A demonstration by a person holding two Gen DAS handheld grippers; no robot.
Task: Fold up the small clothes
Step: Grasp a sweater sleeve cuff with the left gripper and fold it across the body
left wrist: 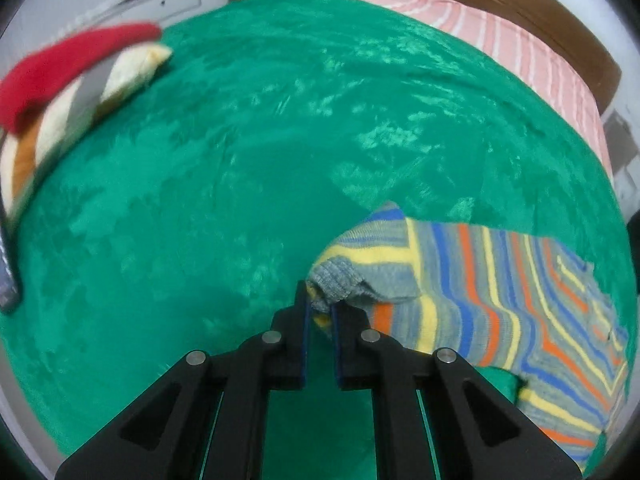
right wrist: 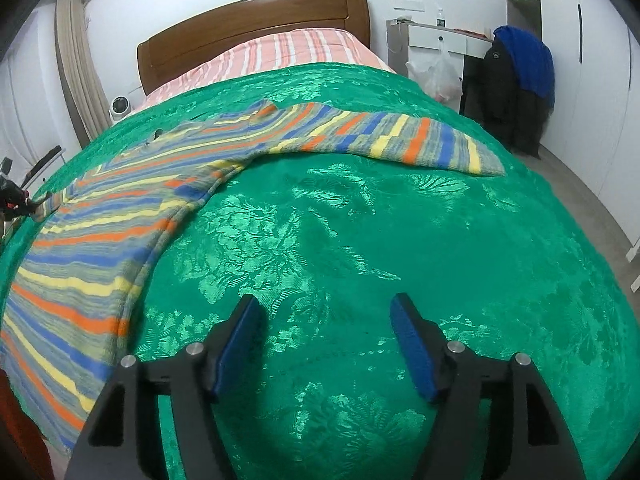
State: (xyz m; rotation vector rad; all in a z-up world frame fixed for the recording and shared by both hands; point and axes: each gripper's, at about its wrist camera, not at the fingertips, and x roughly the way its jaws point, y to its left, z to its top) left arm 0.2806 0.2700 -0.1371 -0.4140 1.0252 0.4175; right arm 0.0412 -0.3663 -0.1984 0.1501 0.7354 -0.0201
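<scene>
A knit sweater (left wrist: 500,288) striped in grey, blue, yellow and orange lies spread on the green bedspread (left wrist: 240,160). My left gripper (left wrist: 320,308) is shut on the sweater's grey ribbed cuff (left wrist: 334,282), and the sleeve is folded back over the body. In the right wrist view the sweater (right wrist: 120,208) fills the left side, its other sleeve (right wrist: 420,144) stretched flat to the right. My right gripper (right wrist: 326,312) hovers open over bare bedspread (right wrist: 360,220), to the right of the sweater's edge, with nothing between its blue pads (right wrist: 412,344).
A pile of red and cream clothes (left wrist: 80,80) sits at the bed's far left. A pink striped sheet (right wrist: 280,48) and a wooden headboard (right wrist: 256,16) close the far end. To the right stand a white desk (right wrist: 436,38) with a plastic bag (right wrist: 434,74), and a dark jacket (right wrist: 508,92).
</scene>
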